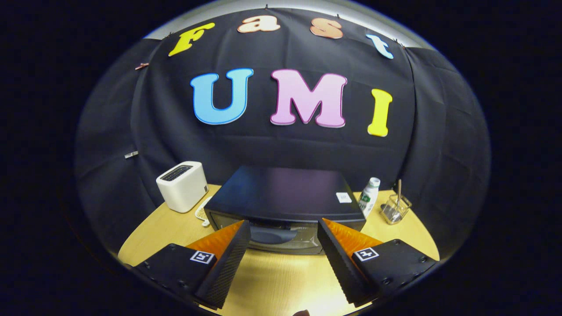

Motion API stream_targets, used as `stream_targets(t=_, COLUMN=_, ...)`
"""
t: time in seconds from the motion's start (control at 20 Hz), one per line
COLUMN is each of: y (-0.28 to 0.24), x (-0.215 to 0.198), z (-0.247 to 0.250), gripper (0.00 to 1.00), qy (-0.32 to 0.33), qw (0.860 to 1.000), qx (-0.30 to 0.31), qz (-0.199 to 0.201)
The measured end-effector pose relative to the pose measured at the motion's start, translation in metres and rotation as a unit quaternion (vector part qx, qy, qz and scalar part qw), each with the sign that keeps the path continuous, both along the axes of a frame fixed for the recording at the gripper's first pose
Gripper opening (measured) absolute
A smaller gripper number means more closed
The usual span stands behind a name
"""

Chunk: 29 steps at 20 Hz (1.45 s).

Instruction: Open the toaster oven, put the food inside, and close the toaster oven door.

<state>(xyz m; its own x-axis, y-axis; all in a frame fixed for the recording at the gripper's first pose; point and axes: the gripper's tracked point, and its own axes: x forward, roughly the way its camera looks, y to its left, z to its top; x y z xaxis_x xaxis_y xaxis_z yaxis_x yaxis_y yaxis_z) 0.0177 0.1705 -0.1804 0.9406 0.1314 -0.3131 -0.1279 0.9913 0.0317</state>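
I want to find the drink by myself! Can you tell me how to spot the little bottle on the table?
Start at the big black toaster oven in the middle of the wooden table, just ahead of the open gripper. Look right of the oven, before the clear glass jar. The bottle stands upright there: white with a green label and white cap, unlike the see-through jar.

Two-finger gripper (283,228) at lower centre of frame. Wedge-shaped fingers (228,263) with ribbed, textured inner faces. Flat mounting plates behind, each bearing a square black-and-white fiducial marker (202,257) and small round screws (386,281).
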Motion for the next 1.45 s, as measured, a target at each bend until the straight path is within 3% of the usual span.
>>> stream_targets(t=0.65, y=-0.07, x=-0.015, z=0.131, gripper=0.99, qy=-0.146, qw=0.989, qx=-0.001, qz=0.018)
stream_targets(t=1.0, y=-0.11, x=-0.03, z=0.142, gripper=0.99, qy=-0.152, qw=0.988, qx=0.017, qz=0.007)
stream_targets(t=1.45, y=-0.184, x=-0.036, z=0.148, gripper=0.99, qy=-0.171, qw=0.984, qx=-0.02, qz=-0.037)
